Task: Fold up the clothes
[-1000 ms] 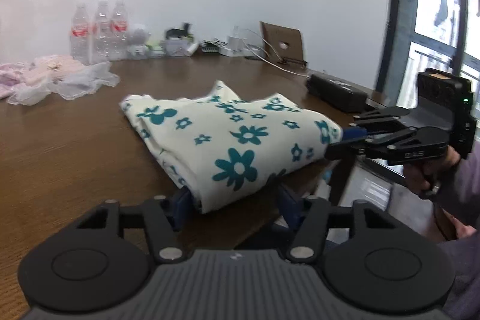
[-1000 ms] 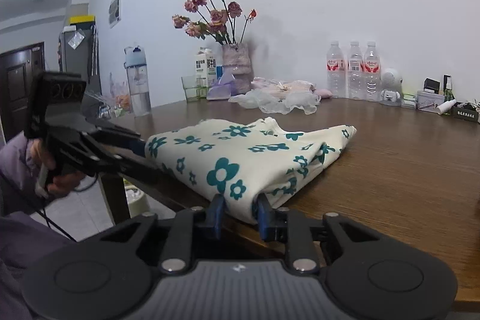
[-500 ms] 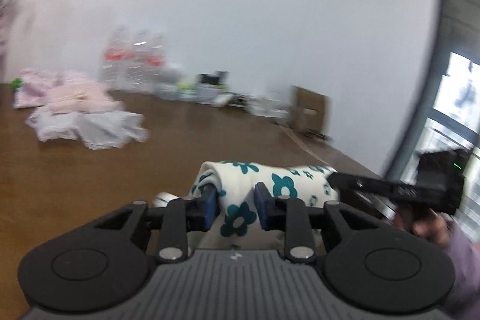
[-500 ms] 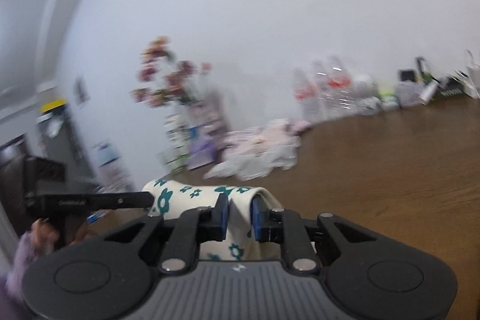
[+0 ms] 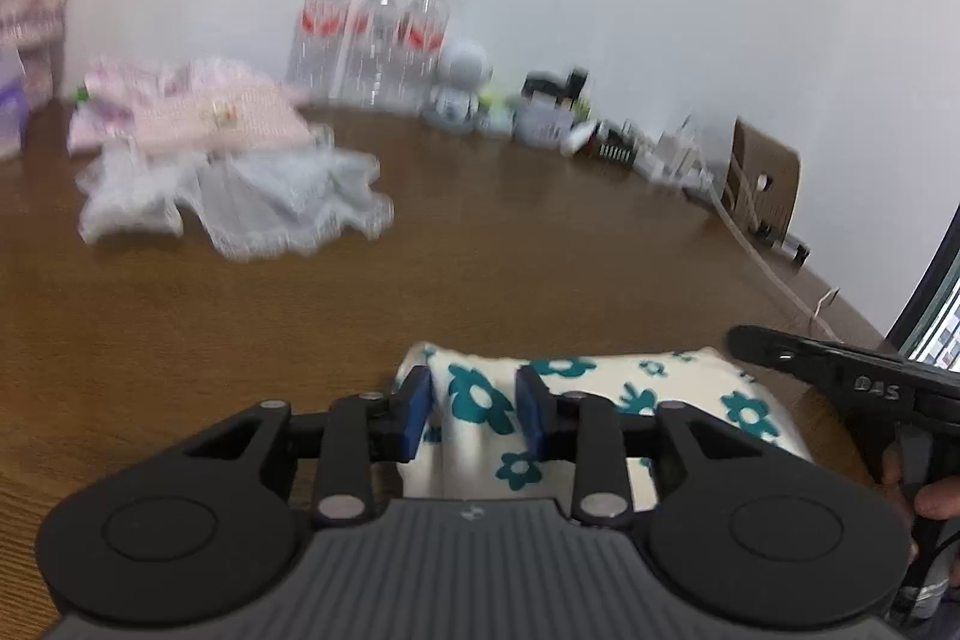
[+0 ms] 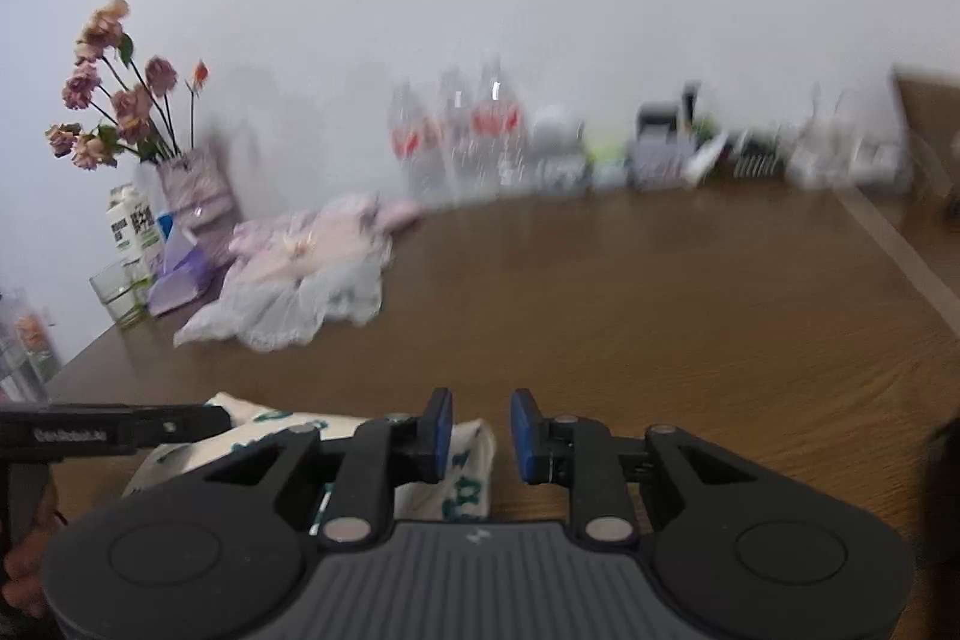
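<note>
Left gripper [image 5: 474, 415] low at the desk's near edge, fingers [image 5: 414, 415] apart with cloth [image 5: 630, 394] between them – right gripper [image 6: 480, 433] alongside, fingers [image 6: 441, 433] parted on nothing.

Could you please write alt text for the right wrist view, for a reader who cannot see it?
The right tongs stand open above a brown wooden table, with nothing between the blue pads; the folded flower-print cloth lies just left of them. The left tongs reach in from the left edge, and crumpled pale clothes, a flower vase and blurred bottles sit farther back.
</note>
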Tool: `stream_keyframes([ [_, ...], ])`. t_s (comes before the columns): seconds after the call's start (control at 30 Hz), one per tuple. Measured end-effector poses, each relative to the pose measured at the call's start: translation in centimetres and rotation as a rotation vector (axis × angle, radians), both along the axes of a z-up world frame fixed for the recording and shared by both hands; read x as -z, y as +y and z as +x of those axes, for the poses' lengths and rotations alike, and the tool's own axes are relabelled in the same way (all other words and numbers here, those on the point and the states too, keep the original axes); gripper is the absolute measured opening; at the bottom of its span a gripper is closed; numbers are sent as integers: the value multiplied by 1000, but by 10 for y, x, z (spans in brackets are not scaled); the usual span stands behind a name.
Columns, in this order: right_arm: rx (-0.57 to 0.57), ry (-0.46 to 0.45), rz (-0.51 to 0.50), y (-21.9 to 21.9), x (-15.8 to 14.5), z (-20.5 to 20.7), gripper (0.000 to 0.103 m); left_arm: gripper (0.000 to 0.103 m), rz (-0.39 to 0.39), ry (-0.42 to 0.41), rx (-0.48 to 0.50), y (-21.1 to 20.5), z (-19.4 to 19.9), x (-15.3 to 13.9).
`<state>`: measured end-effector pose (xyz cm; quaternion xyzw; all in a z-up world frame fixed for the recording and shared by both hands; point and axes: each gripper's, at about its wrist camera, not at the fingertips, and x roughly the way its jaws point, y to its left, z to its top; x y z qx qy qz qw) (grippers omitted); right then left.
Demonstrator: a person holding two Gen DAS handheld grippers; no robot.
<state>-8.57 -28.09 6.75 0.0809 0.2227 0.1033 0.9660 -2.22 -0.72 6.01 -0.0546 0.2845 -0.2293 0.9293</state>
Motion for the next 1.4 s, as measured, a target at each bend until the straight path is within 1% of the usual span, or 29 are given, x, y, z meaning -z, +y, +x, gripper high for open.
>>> stream_keyframes([
  [0.03,1,-1,27,-4,-2,-8,53,47,6,-34,-3,1,-8,-4],
  [0.07,-7,22,92,-12,-1,-13,67,53,11,-69,-6,3,-16,-9],
  [0.1,-26,54,182,-22,1,-15,81,55,17,-98,-9,4,-22,-13],
  [0.17,-66,141,376,-42,15,-8,81,70,23,-60,-6,-1,-18,-7],
  [0.2,-67,190,440,-48,22,0,81,73,26,-42,-5,-4,-16,-5],
  [0.23,-65,239,473,-50,28,8,81,73,28,-23,-6,-6,-13,-2],
  [0.3,-61,335,467,-43,36,25,82,73,-12,29,-11,-6,0,5],
  [0.37,-86,389,485,-33,40,36,82,72,-56,88,1,-4,11,12],
  [0.43,-98,419,485,-23,40,48,83,71,-78,122,0,-3,16,16],
  [0.47,-102,430,482,-17,40,54,83,67,-89,139,-1,-3,18,18],
  [0.53,-126,440,469,-8,40,65,83,66,-128,174,-13,-2,17,21],
  [0.63,-142,453,401,3,35,73,83,67,-155,171,-12,4,15,22],
  [0.7,-129,428,359,-2,28,63,83,68,-228,190,-33,25,12,21],
  [0.73,-119,409,339,-6,24,57,82,72,-272,197,-53,37,9,21],
  [0.77,-110,390,319,-11,21,50,82,80,-320,201,-80,53,2,21],
  [0.83,-115,326,289,-17,15,32,82,89,-429,189,-117,70,-12,25],
  [0.87,-121,300,282,-18,14,23,81,90,-478,184,-133,77,-19,26],
  [0.93,-119,287,272,-13,18,15,66,90,-489,176,-112,66,-26,31],
  [0.97,-108,288,262,-8,22,12,63,90,-464,171,-110,55,-28,31],
  [1.0,-97,285,256,-5,25,10,59,90,-439,165,-108,44,-29,31],
  [1.03,-83,273,259,-2,29,6,56,86,-416,160,-106,33,-31,32],
  [1.07,-69,262,260,2,32,3,56,77,-408,153,-102,25,-34,32],
  [1.1,-55,254,252,6,34,1,56,74,-394,149,-114,18,-37,33],
  [1.13,-41,245,245,11,36,-1,56,69,-380,146,-126,11,-39,34],
  [1.17,-31,236,235,14,38,-2,56,52,-366,143,-140,7,-39,36],
  [1.2,-28,230,221,15,38,-4,56,48,-359,154,-154,6,-38,39],
  [1.3,-41,233,227,5,33,-6,55,42,-430,201,-151,21,-32,45],
  [1.33,-35,224,233,-2,30,-7,55,44,-462,216,-155,31,-33,45],
  [1.4,2,189,209,-12,22,-13,55,50,-472,203,-203,48,-37,39],
])
